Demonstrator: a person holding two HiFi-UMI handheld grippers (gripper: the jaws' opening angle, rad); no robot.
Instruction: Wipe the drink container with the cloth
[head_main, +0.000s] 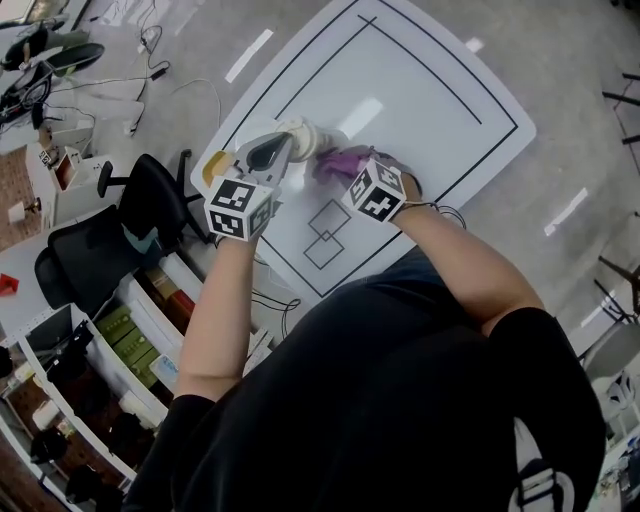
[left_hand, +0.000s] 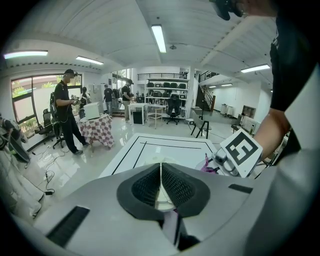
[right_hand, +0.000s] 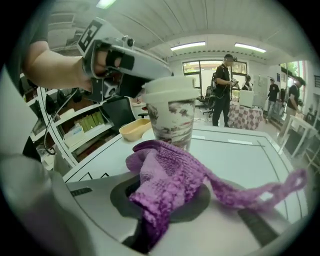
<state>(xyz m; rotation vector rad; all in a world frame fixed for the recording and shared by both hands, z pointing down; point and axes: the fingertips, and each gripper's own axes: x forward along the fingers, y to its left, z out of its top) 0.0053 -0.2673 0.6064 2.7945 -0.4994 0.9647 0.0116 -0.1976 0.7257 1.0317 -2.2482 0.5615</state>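
While the patterned paper cup w/ cream lid (right_hand: 172, 117) stands upright on the white table (right_hand: 250, 150), centre of the right gripper view, the purple knitted cloth (right_hand: 167, 172) sits just below it, nearly touching. R gripper (right_hand: 160, 200), clamped on that cloth, has the cup straight ahead; L gripper (left_hand: 161, 182), jaws closed, seems to pinch the lid rim, upper left.

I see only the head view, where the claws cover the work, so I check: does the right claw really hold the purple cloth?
Observer: Yes: the right gripper view shows the purple knitted cloth clamped in the right claw.
Operator: Is the thing to wipe upright?
Observer: Yes, the patterned paper cup with white lid stands upright on the white table, behind the cloth.
Operator: And the other claw?
Observer: The left claw is shut, at the lid's edge.
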